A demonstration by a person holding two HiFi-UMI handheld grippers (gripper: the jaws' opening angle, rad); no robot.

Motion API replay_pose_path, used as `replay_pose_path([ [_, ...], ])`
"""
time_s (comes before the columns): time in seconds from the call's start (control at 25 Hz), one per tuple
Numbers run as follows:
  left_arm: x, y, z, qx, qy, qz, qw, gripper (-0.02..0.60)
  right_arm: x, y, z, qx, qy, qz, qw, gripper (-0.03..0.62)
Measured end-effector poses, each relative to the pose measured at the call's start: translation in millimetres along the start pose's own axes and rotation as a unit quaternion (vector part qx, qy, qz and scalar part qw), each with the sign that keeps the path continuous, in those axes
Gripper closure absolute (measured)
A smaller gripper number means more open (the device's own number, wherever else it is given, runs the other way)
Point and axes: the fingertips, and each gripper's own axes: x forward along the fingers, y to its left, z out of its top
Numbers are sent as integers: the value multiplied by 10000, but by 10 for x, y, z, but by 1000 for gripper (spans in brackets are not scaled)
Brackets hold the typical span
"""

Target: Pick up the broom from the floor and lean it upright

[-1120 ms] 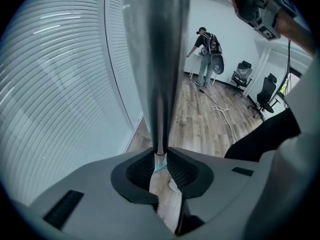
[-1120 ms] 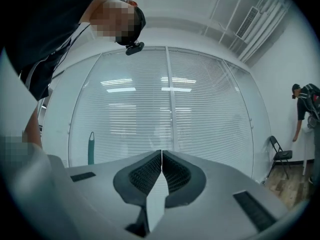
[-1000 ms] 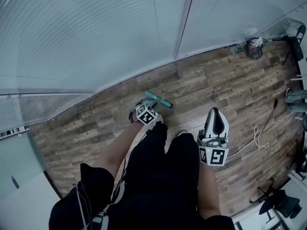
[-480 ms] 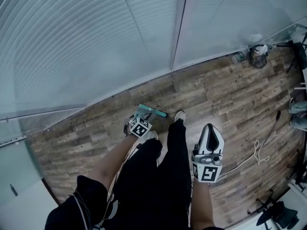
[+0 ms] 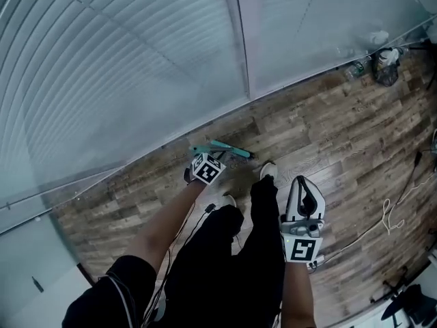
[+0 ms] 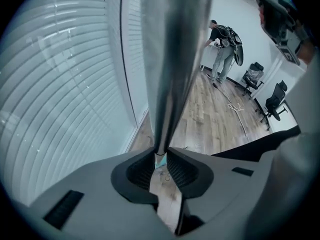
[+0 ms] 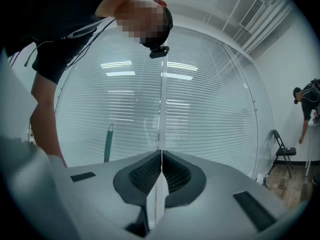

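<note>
The broom stands nearly upright by the blind-covered wall. Its teal head (image 5: 220, 149) rests on the wood floor, and its silver handle (image 6: 172, 59) runs up through my left gripper (image 6: 161, 159). In the head view my left gripper (image 5: 205, 164) hangs just above the head, shut on the handle. The handle's teal top end (image 7: 108, 143) shows against the blinds in the right gripper view. My right gripper (image 5: 305, 184) hovers beside the person's right leg, apart from the broom. Its jaws (image 7: 161, 176) are shut with nothing between them.
A glass wall with blinds (image 5: 136, 80) and a pale post (image 5: 239, 39) stand right behind the broom. The person's shoe (image 5: 268, 171) is next to the broom head. A white cable (image 5: 389, 214) lies to the right. Another person (image 6: 222, 49), office chairs (image 6: 275, 104) and a folding chair (image 7: 282, 151) stand farther off.
Both grippers have sunk lower. The left one keeps its hold on the handle, and the broom head has come closer to the blind wall as the person stepped forward.
</note>
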Motion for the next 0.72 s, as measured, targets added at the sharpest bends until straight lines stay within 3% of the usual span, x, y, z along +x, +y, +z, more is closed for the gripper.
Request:
replay_pose_path([
  [0.24,381,409,360,-143,68,-45,9999,491,-227,-119,-495,115,371,-293,9988,574],
  [0.44,657,602,667,-264,-3,-104,9996,491,-280,-201,-679,215,507,-389,9977,574],
  [0.72,1014,663,996,323,32,-45,9995,491,-406,-327,-907,401,631,-538,9957,574],
])
